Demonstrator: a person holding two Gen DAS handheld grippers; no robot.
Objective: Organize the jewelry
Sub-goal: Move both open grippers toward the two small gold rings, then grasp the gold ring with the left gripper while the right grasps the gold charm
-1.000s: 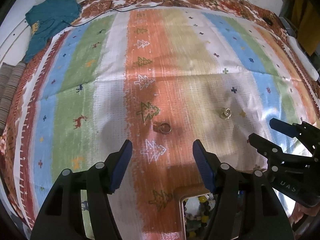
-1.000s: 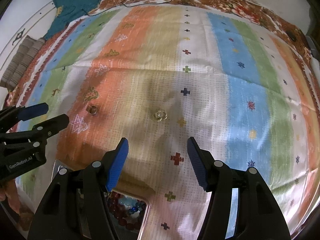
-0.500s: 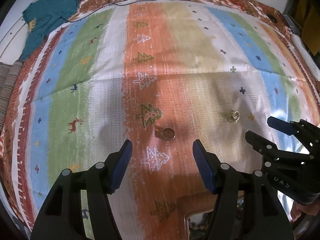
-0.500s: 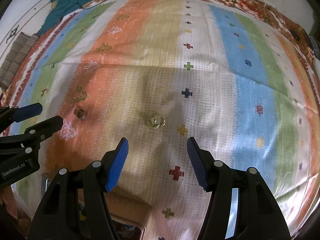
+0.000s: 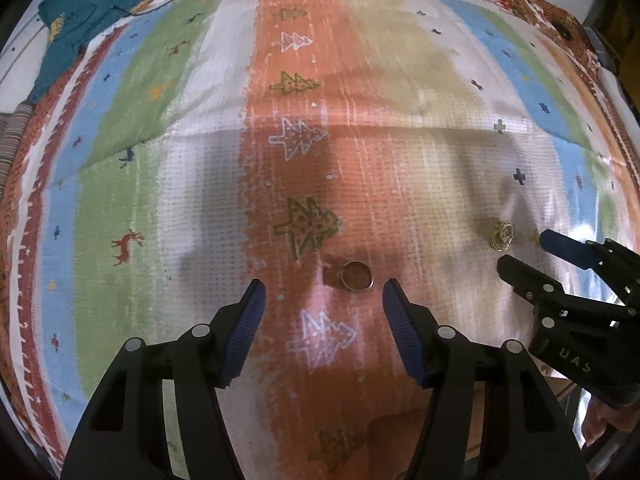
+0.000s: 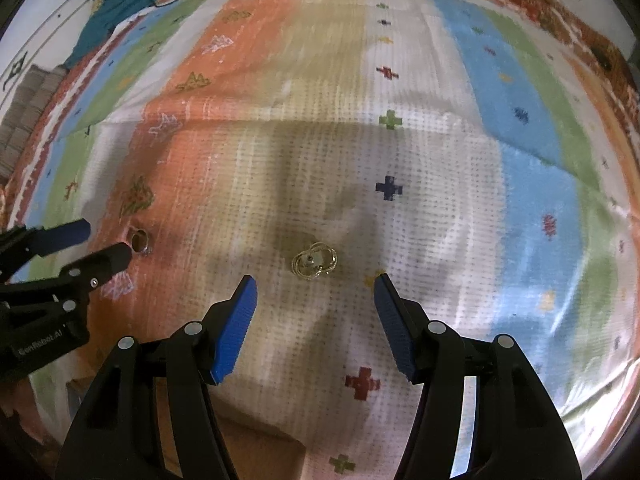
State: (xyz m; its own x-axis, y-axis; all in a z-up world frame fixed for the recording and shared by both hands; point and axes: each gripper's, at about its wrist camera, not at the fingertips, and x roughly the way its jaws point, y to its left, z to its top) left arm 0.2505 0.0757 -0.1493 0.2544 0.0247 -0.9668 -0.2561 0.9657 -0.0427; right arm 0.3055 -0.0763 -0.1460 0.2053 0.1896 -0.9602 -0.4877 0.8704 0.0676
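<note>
Both tongs are pointing steeply down at the striped cloth (image 5: 400, 152), which is spread across the whole scene in orange, green, blue and white bands dotted with little trees, deer and crosses.

The left tongs (image 5: 324, 286) stand apart with nothing between the blue pads, though the jaws have just been closing a shade. The plain gold ring (image 5: 357, 276) lies flat on the orange stripe just ahead of the tips and slightly toward the right-hand pad, touching neither (it casts a small dark shadow on its left side). A green tree motif sits just beyond it and a white one just below, between the fingers.

Over to the right tongs (image 6: 314, 280): also apart, pads clear, gripping nothing. The cluster of thin gold hoops (image 6: 315, 261) lies on the pale beige band just ahead of the gap between the tips, near its middle, not touched by either pad.

Each tool shows up in the other's camera. From the left wrist the right tongs come in at the right edge, tips near the hoops; from the right wrist the left tongs come in at the left edge, with the ring just beside their nearer tip.

A teal garment (image 5: 92, 12) lies crumpled at the far left corner, with a dark cable running past it.
</note>
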